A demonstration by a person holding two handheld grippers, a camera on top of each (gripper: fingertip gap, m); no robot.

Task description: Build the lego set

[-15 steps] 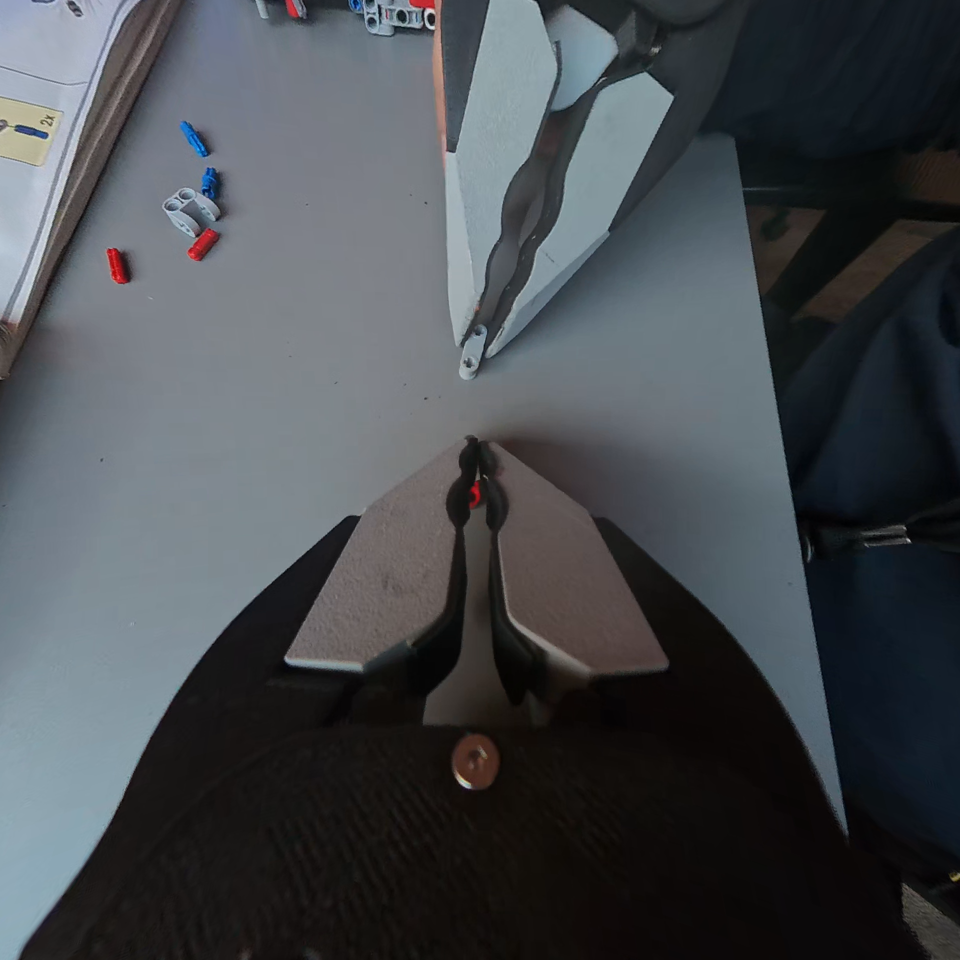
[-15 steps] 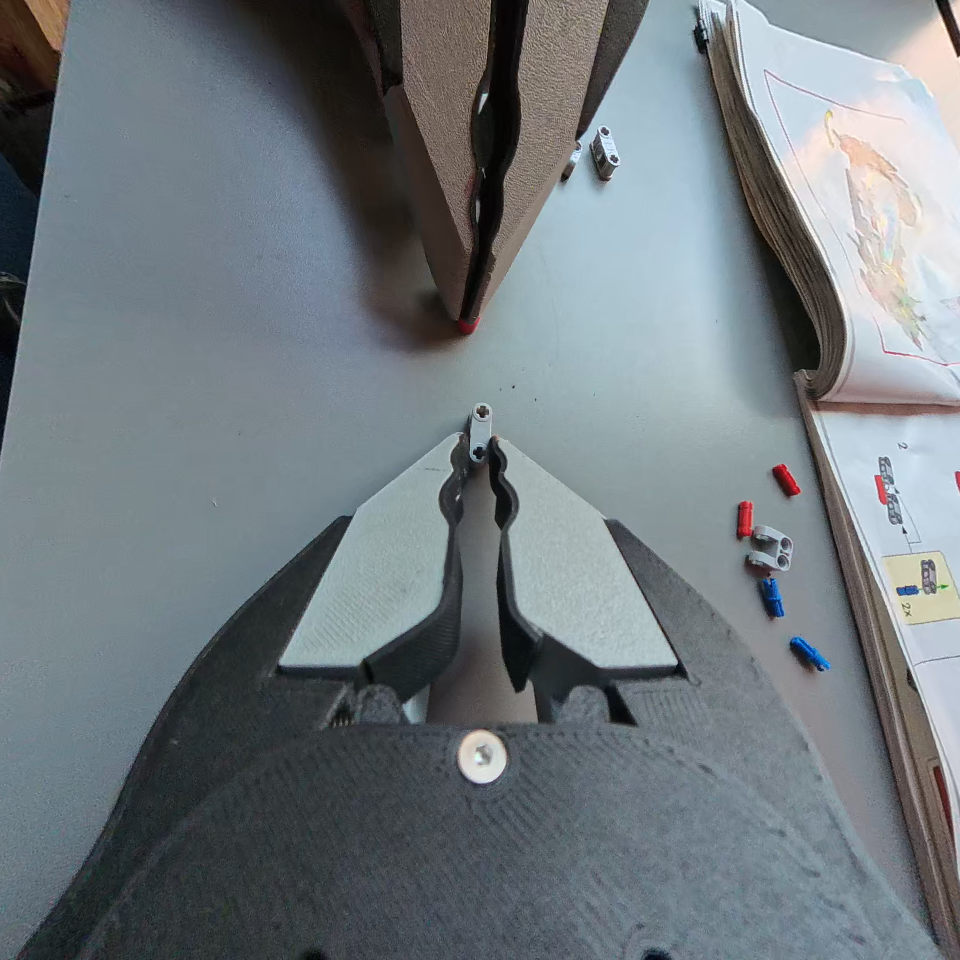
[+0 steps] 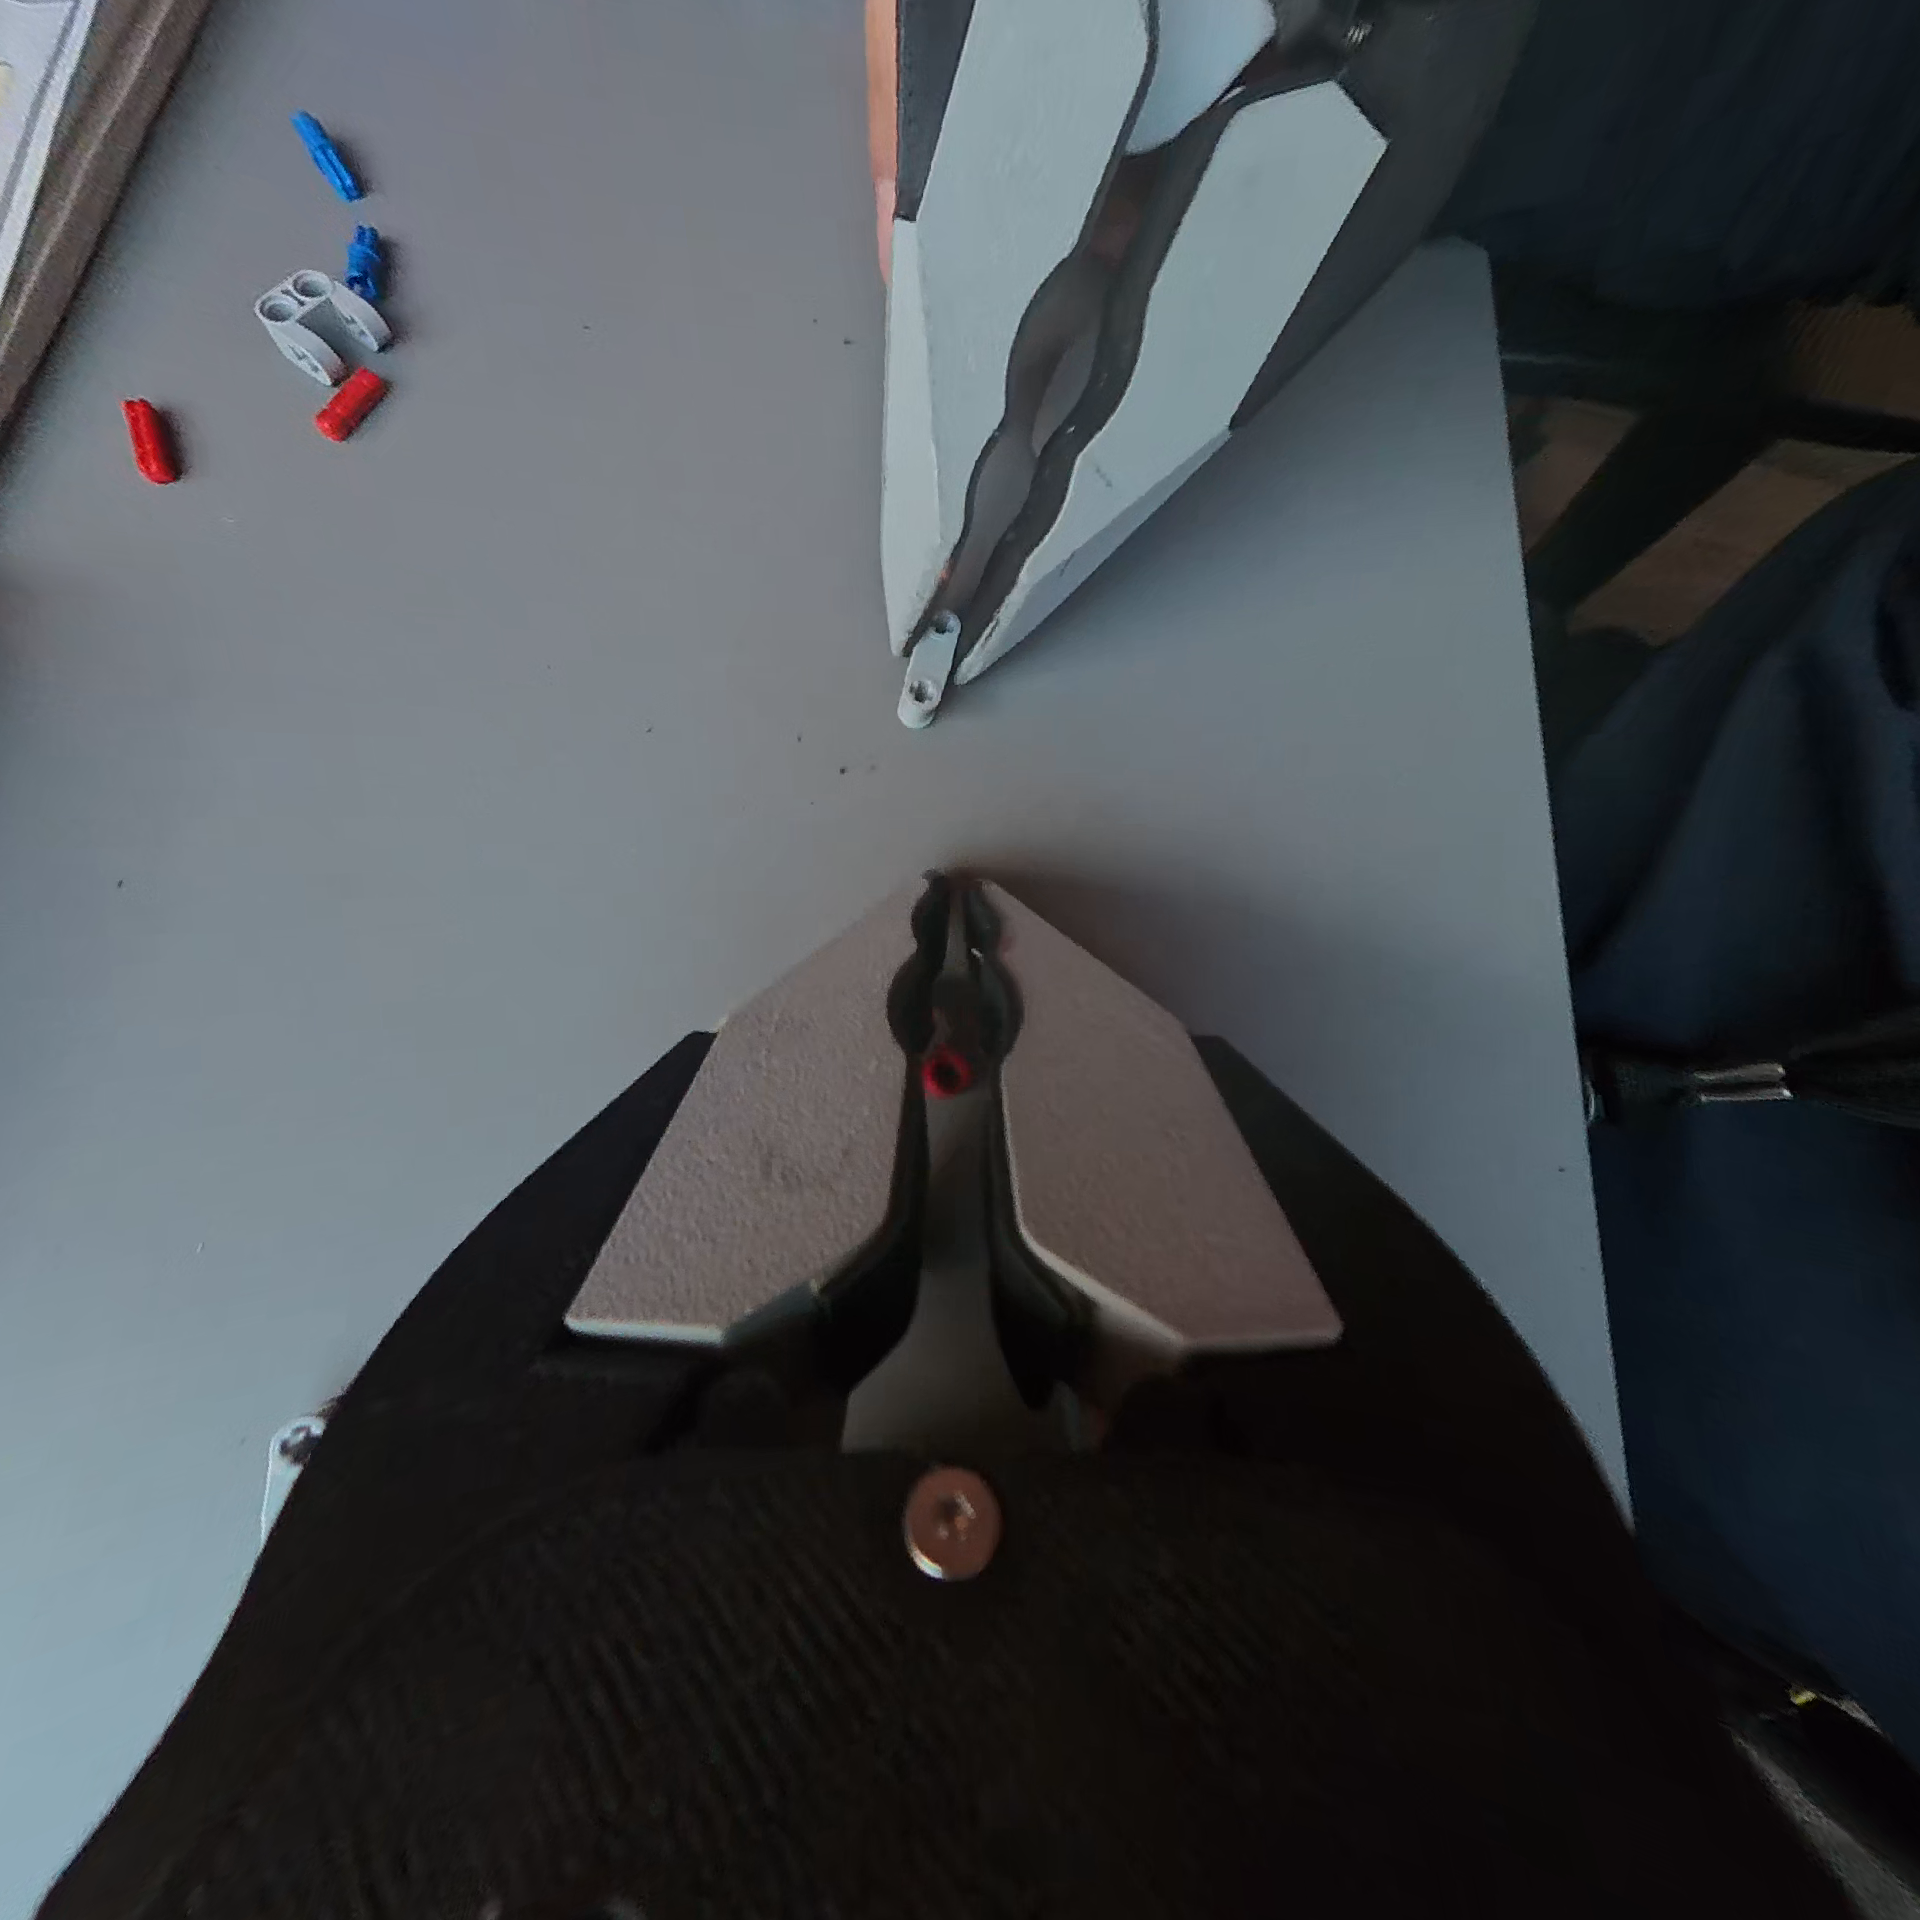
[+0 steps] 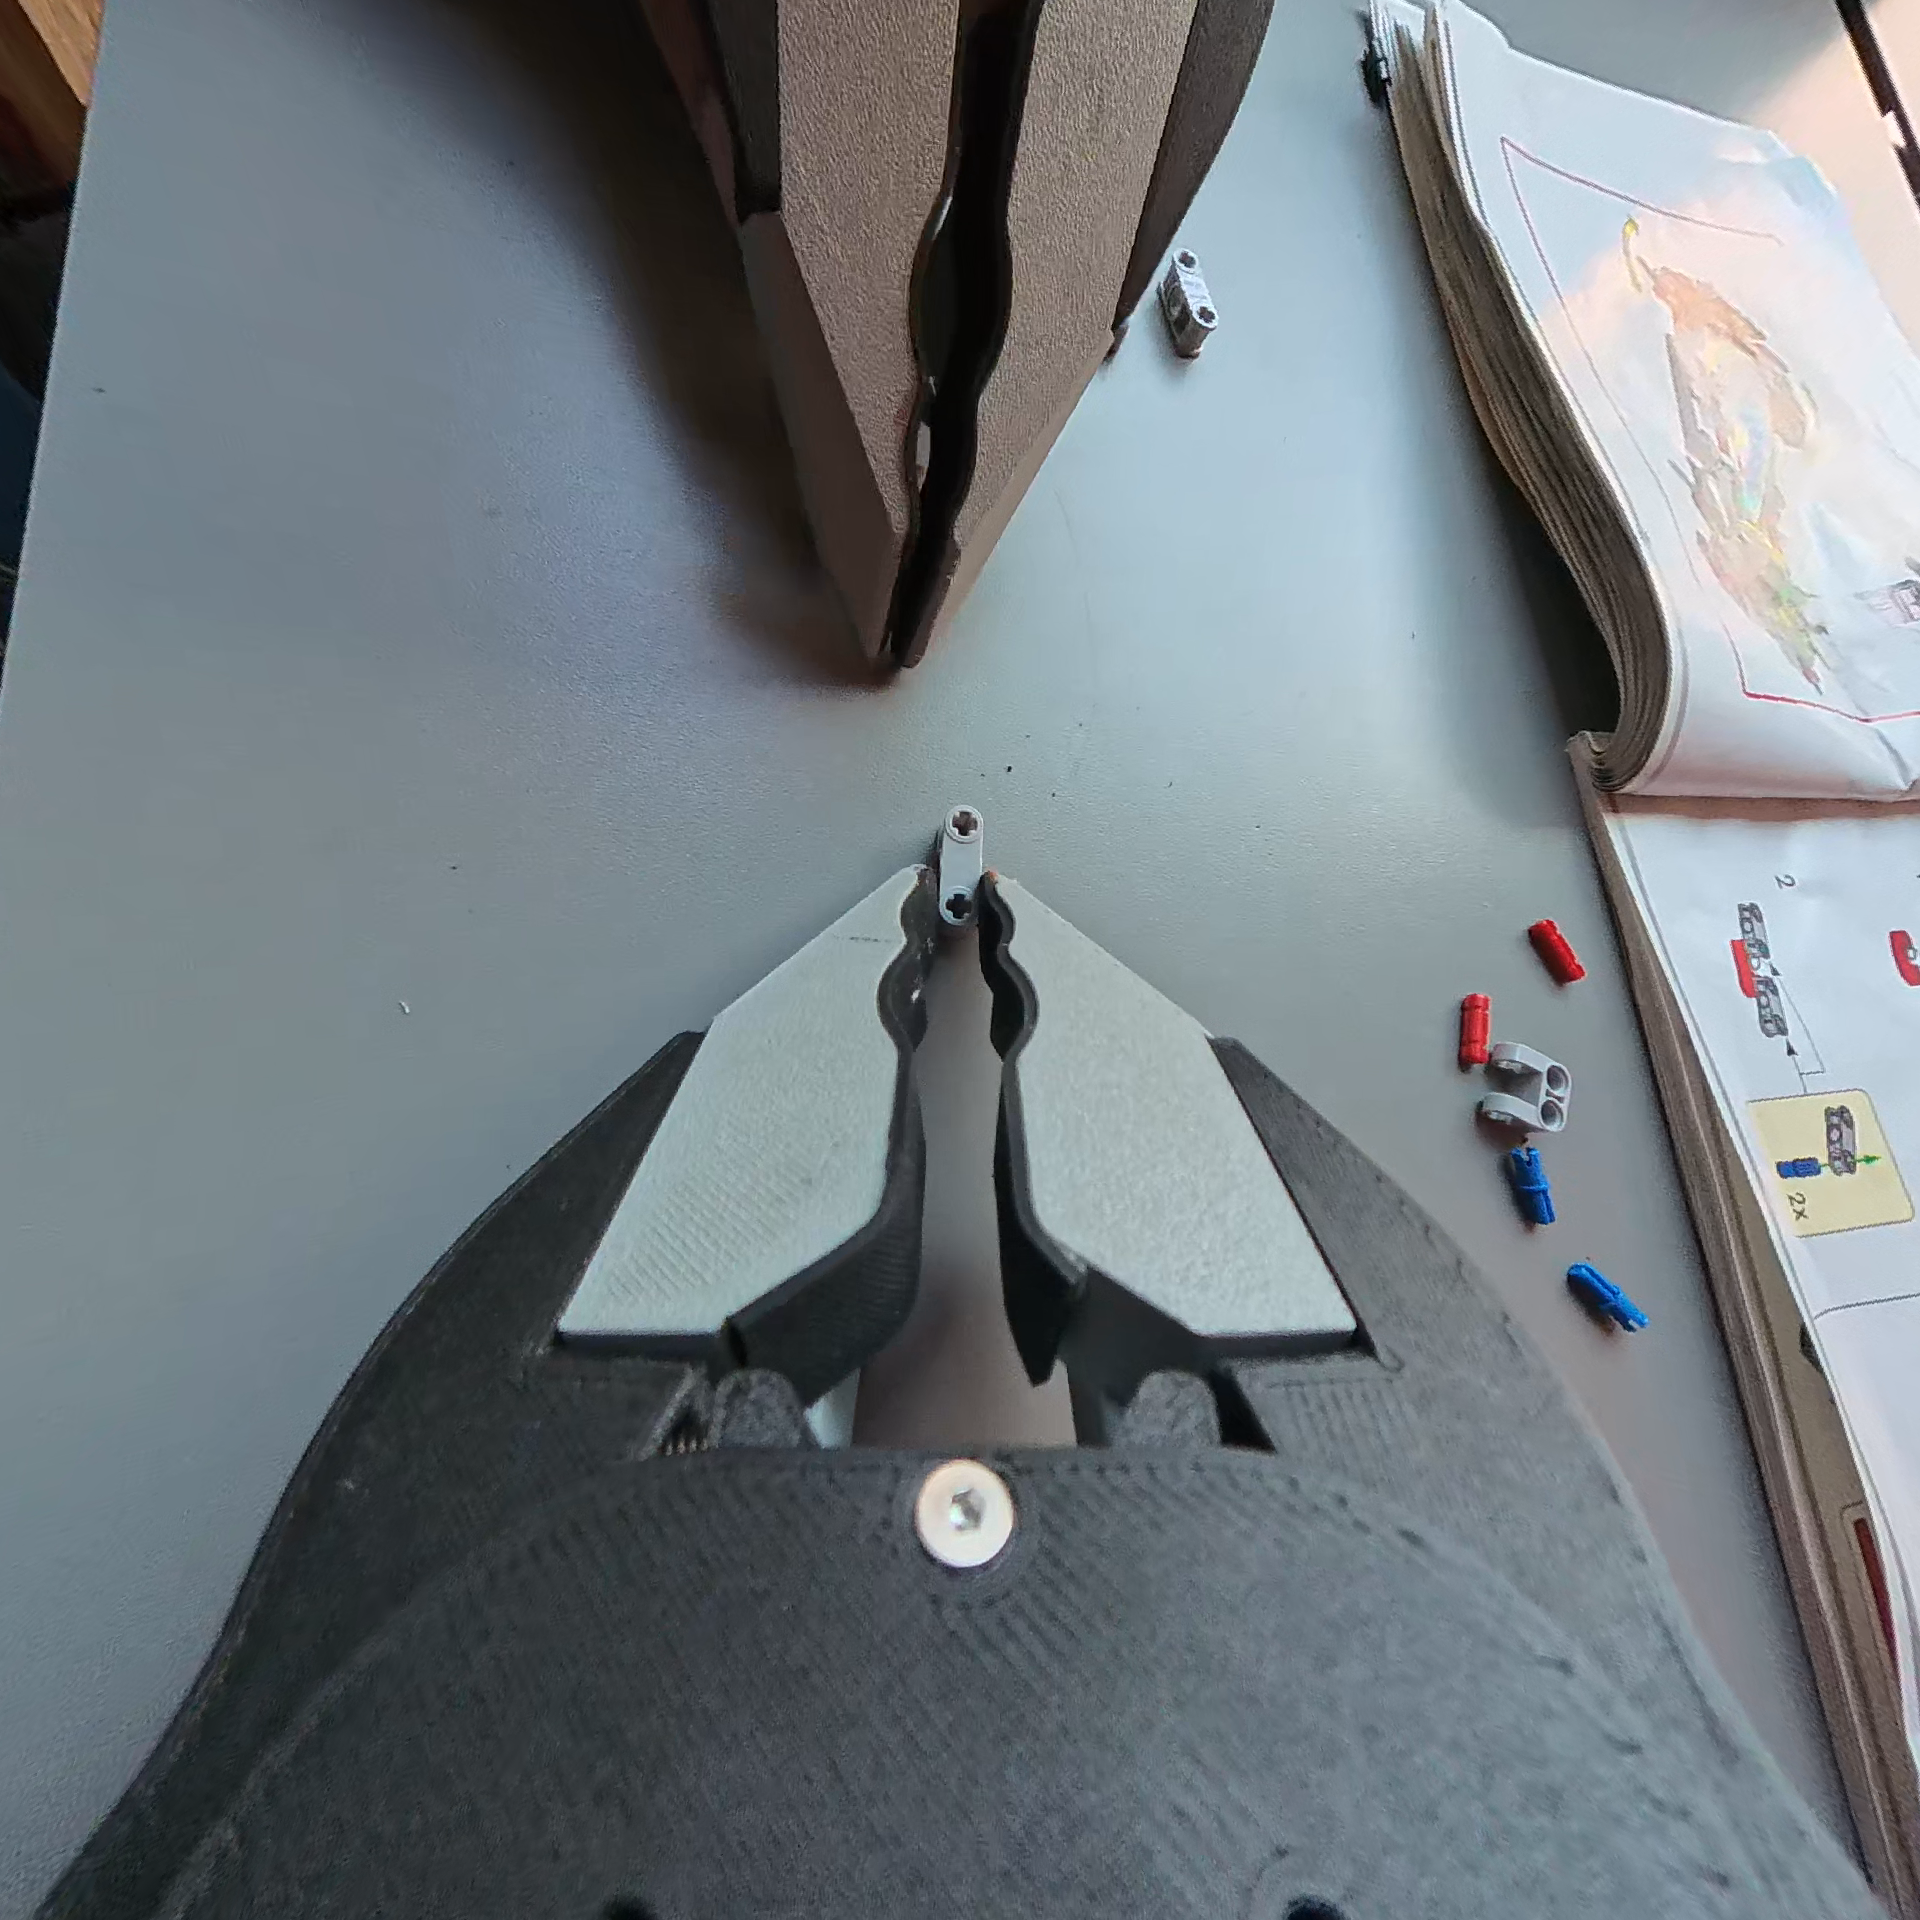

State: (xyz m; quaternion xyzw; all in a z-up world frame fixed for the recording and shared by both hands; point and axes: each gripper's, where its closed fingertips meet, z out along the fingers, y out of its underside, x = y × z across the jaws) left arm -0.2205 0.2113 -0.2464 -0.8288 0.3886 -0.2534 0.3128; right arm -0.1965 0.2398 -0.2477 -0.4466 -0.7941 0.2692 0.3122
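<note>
Your right gripper point(image 4: 961, 883) pinches a grey link point(image 4: 960, 864) by its near end, above the table point(image 4: 416, 727). Your left gripper point(image 3: 951, 894) is closed on a red pin point(image 3: 945, 1072), which sits deeper between the fingers than before (its tip no longer shows). Loose pins point(image 4: 1527, 1184) and an open booklet point(image 4: 1714, 416) lie well aside; nothing blocks the gap between the two grippers.

A grey table point(image 4: 312, 520) fills the view, lit brightest at its far right, beside brown wooden flooring point(image 3: 1714, 540).
</note>
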